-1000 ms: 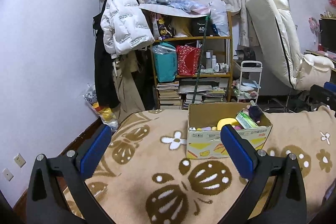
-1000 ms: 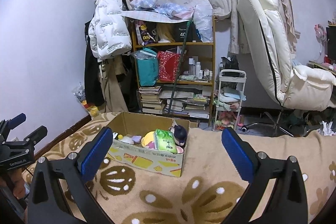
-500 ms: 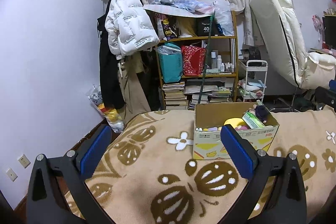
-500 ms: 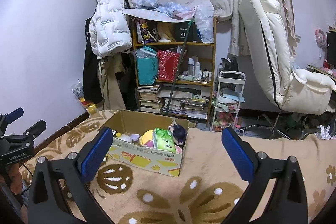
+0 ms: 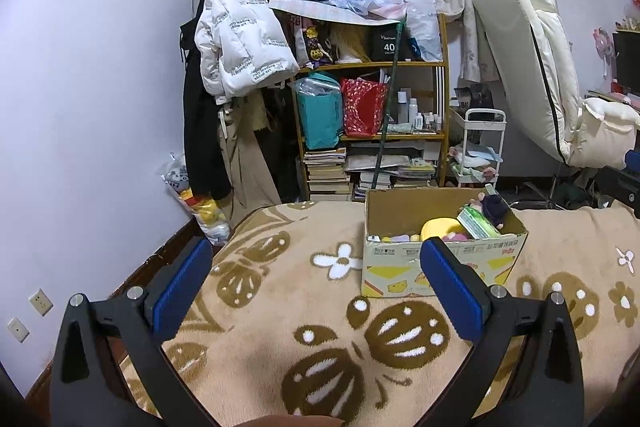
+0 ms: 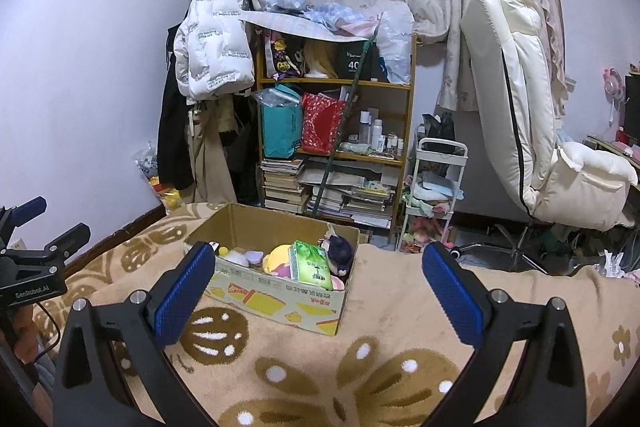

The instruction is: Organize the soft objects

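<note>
A cardboard box (image 5: 440,269) sits on a beige blanket with brown flower prints (image 5: 280,327). It holds several soft things: a yellow sponge (image 5: 438,227), a green tissue pack (image 5: 478,223), a dark plush doll (image 5: 494,207). The box (image 6: 280,297) also shows in the right wrist view, with the tissue pack (image 6: 312,261) and doll (image 6: 340,251). My left gripper (image 5: 316,275) is open and empty, above the blanket left of the box. My right gripper (image 6: 318,277) is open and empty, in front of the box.
A cluttered wooden shelf (image 5: 372,131) with bags and books stands behind the bed. A white jacket (image 5: 240,35) hangs at its left. A white trolley (image 6: 436,195) and a cream recliner chair (image 6: 528,135) stand to the right. The wall is at the left.
Both views have shifted slightly: the box sits a little further right in the left wrist view. Both grippers stay open and empty.
</note>
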Demonstrator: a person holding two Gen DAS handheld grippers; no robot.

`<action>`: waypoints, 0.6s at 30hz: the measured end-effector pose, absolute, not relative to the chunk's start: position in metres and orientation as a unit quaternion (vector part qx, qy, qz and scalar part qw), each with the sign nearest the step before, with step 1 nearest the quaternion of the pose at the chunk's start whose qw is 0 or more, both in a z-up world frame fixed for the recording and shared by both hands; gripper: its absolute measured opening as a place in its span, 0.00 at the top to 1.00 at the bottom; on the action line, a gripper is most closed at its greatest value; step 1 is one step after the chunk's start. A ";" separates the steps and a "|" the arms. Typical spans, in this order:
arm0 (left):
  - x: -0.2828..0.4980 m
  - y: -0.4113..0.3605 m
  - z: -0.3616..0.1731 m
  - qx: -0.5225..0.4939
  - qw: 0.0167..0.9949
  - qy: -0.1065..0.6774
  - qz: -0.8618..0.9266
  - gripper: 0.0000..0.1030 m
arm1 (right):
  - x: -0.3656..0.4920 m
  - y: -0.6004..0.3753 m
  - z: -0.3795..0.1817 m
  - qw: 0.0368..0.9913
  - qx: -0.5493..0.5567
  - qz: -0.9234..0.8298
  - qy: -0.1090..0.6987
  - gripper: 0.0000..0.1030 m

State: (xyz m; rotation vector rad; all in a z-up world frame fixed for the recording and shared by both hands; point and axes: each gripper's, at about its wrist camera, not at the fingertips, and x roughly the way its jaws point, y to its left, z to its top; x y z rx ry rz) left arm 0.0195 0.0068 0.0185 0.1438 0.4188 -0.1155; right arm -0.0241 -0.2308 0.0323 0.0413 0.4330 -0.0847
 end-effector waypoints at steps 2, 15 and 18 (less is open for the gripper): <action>0.020 0.007 0.018 0.071 0.974 0.209 -0.058 0.01 | -0.024 -0.233 0.031 0.975 0.024 -0.043 0.216 0.00; 0.020 0.006 0.016 0.072 0.973 0.210 -0.058 0.01 | -0.022 -0.241 0.027 0.974 0.035 -0.045 0.219 0.00; 0.020 0.006 0.016 0.074 0.973 0.210 -0.057 0.01 | -0.022 -0.241 0.027 0.974 0.036 -0.046 0.220 0.00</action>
